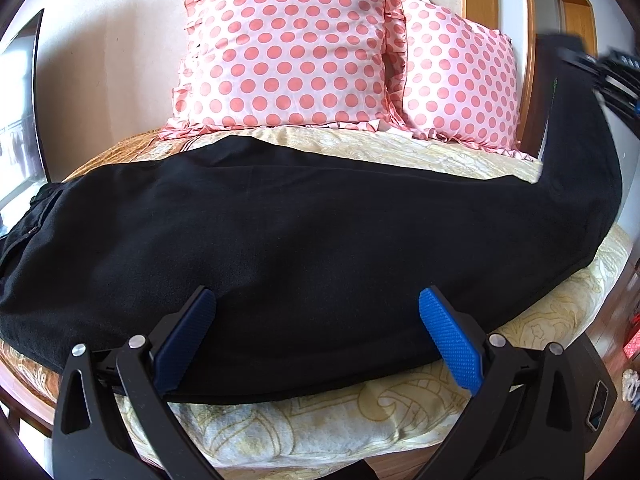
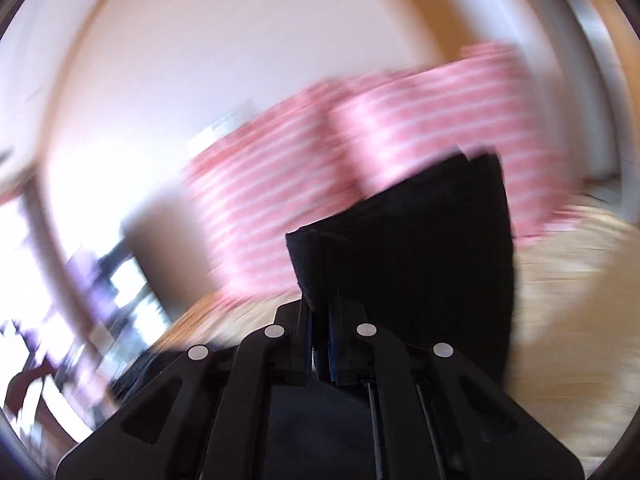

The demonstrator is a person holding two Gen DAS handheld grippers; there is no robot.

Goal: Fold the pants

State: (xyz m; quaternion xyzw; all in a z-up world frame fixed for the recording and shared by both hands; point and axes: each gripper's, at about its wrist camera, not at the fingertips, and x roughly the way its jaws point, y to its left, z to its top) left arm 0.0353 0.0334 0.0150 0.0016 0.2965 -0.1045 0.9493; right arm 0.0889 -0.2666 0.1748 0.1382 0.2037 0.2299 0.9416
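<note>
Black pants [image 1: 288,240] lie lengthwise across the bed, waistband at the left, legs folded together. My left gripper [image 1: 316,300] is open, its blue pads [image 1: 448,344] spread just above the pants' near edge, holding nothing. At the far right of the left wrist view the leg end rises off the bed, held up by my right gripper [image 1: 592,64]. In the blurred right wrist view my right gripper [image 2: 320,308] is shut on the black leg cuff [image 2: 420,248], which stands up between its jaws.
Two pink polka-dot pillows [image 1: 292,52] lean against the wall behind the pants. The bed has a cream and gold patterned cover [image 1: 320,420]. A wooden frame [image 1: 532,40] stands at the right. The right wrist view is motion-blurred.
</note>
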